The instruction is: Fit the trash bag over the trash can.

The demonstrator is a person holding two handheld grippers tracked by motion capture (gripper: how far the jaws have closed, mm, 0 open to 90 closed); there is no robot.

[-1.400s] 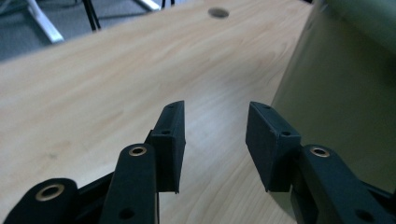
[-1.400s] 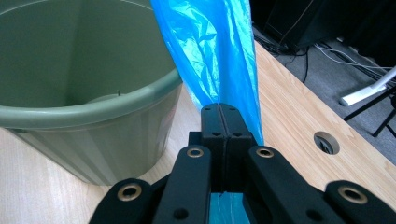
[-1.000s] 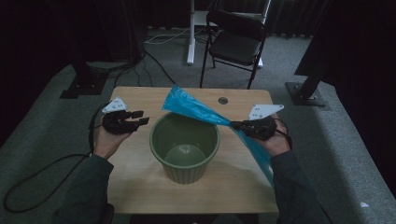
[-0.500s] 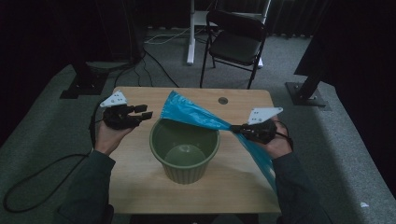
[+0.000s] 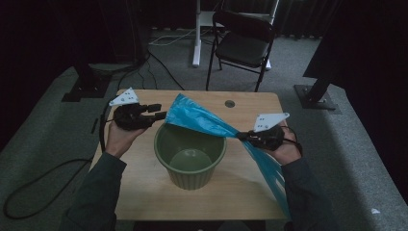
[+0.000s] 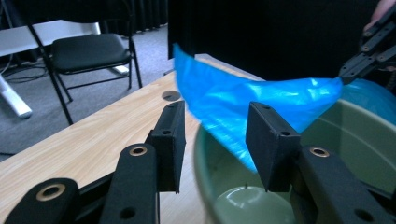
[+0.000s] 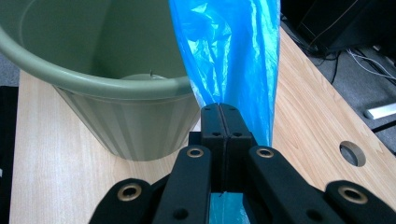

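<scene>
At frame centre the green bin [image 5: 190, 153] holds nothing — right gripper [image 5: 243, 136] pinches the blue bag [image 5: 202, 120], left gripper [image 5: 161, 111] gapes, bare.

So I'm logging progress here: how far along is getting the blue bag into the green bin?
Done: the right gripper is shut on the blue bag, stretched over the green bin. In hand: the left gripper, open, is at the bag's free edge. Left: opening the bag and lining the bin, whose inside looks bare.
</scene>
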